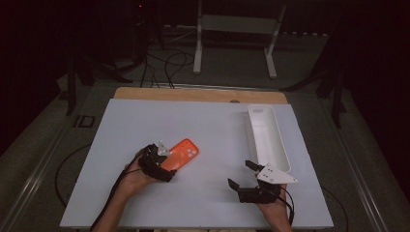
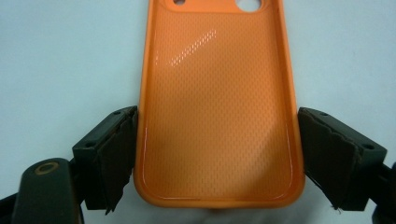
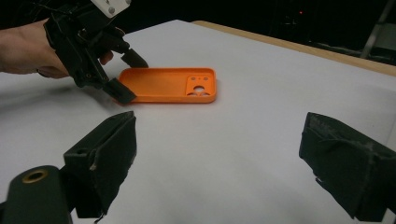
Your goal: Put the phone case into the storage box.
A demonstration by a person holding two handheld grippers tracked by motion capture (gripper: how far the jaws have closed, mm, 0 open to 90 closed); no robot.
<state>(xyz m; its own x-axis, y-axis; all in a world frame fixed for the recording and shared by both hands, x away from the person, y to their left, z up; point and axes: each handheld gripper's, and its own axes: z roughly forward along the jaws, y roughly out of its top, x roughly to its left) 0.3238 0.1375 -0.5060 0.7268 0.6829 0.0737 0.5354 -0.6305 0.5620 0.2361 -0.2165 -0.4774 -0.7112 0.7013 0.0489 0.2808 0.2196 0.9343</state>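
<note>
- Seemingly the left gripper is clamped across the orange phone case, left of the white tray.
- Slick, springy sides (shallow bite) could squirt out.
- Right gripper gapes empty.

The left gripper lies low, pointing toward two o'clock, its jaws closed on both long sides of what it holds. The right gripper aims toward ten o'clock, jaws spread wide.
</note>
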